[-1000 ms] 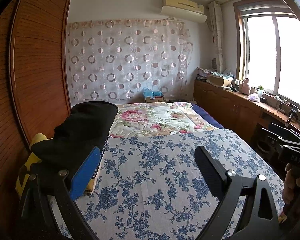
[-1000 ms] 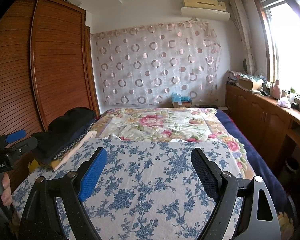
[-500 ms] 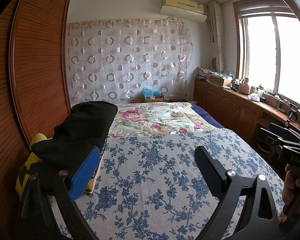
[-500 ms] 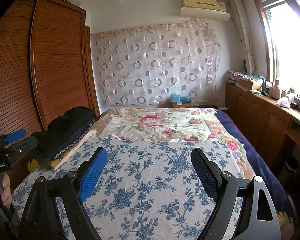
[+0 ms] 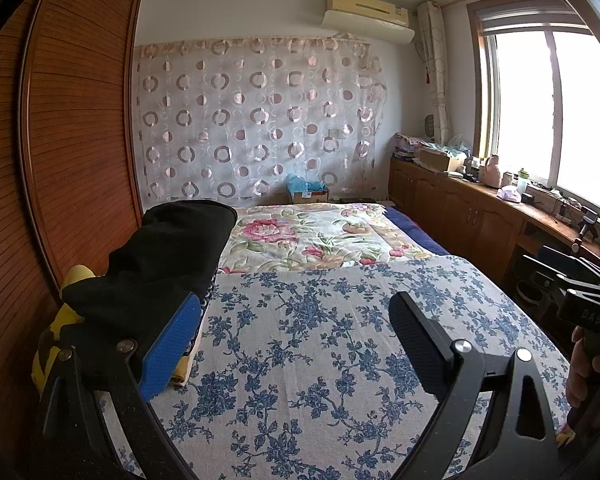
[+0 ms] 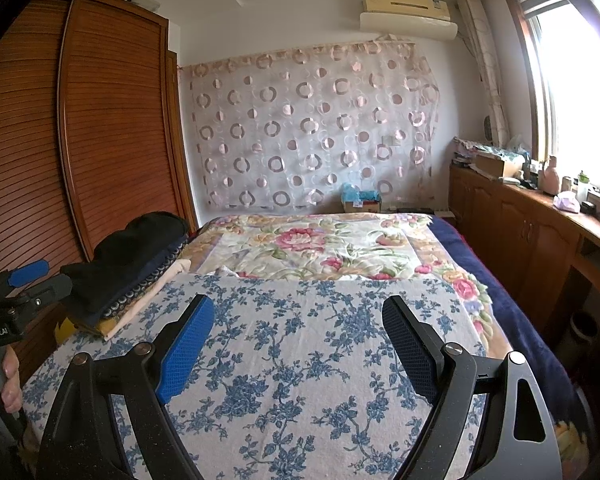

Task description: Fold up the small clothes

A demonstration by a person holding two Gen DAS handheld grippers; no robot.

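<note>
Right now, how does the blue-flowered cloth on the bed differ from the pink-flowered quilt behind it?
The blue-flowered cloth carries small blue sprigs on white; the pink-flowered quilt shows large pink blooms on cream. The cloth lies nearer, under both open tongs; the quilt lies farther, toward the curtain. Both lie flat.

A bedroom in a home. A bed (image 6: 320, 360) under a blue-flowered sheet and a rose-patterned quilt (image 6: 312, 244) fills the floor, flanked by a louvred wooden wardrobe (image 6: 112, 120) and low wooden cabinets (image 6: 532, 236) below a window (image 5: 540, 112). A wall air conditioner (image 6: 408, 12) hangs above a circle-patterned curtain (image 6: 308, 128).
</note>
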